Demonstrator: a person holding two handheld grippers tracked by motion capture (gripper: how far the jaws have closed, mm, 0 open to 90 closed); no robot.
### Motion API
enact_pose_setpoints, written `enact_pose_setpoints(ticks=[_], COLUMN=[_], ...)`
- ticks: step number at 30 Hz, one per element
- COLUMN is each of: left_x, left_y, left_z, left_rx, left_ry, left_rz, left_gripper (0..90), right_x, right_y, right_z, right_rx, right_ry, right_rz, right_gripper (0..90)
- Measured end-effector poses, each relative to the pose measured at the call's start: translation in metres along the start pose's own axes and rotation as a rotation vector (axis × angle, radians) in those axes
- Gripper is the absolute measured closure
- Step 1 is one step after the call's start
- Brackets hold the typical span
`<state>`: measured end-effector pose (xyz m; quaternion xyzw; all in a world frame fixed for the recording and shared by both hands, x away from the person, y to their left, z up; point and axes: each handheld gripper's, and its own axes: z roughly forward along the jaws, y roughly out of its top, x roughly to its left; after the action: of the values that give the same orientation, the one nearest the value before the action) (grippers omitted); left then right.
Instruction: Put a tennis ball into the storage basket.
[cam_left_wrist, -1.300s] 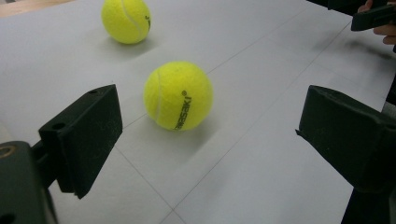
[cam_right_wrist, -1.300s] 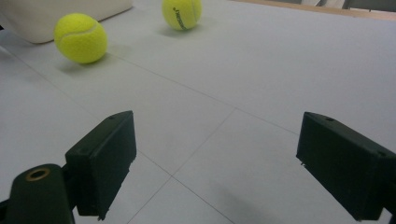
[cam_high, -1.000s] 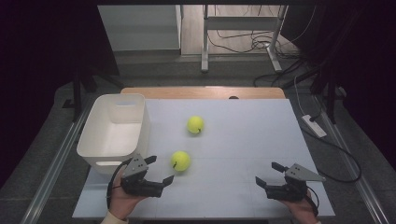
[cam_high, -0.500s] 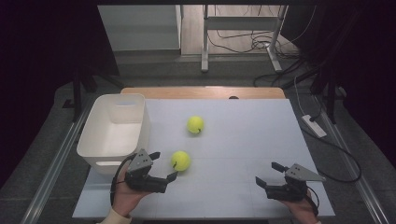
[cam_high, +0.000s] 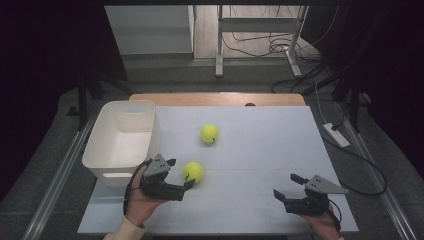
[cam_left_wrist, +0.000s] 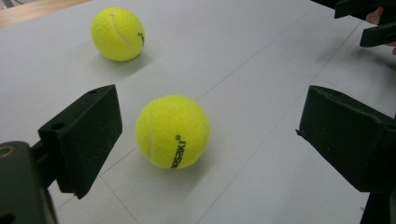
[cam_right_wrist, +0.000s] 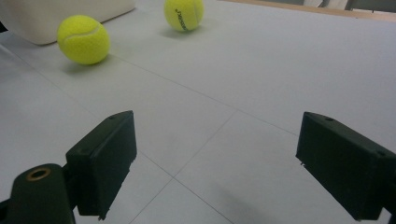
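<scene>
Left hand-held gripper closing in on the near ball, jaws spread wide.
The ball sits on the surface just ahead of the jaws, slightly toward the left one in the left gripper view; I would centre it, push forward, then squeeze gently so it does not roll. The bin stands close beside; the far ball lies well apart. The right hand-held gripper rests spread and empty, with open room between.

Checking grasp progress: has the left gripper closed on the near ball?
No: the left gripper is open, and the near ball lies untouched between its jaws.
</scene>
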<state>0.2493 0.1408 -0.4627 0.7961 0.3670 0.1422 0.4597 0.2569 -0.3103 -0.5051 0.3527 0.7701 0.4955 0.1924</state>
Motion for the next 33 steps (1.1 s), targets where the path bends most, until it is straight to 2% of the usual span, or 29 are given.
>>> enact_pose_setpoints(ticks=[26, 33], left_x=[0.003, 0.005], left_y=[0.013, 0.011], left_z=[0.033, 0.044], left_rx=[0.098, 0.155], left_ry=[0.047, 0.047], left_rz=[-0.008, -0.014], left_gripper=[5.6, 4.4], right_x=[0.0, 0.0], right_y=[0.0, 0.0], right_z=[0.0, 0.0], right_rx=[-0.002, -0.001], right_ry=[0.0, 0.001], right_rz=[-0.009, -0.011], right_gripper=[12.4, 12.4])
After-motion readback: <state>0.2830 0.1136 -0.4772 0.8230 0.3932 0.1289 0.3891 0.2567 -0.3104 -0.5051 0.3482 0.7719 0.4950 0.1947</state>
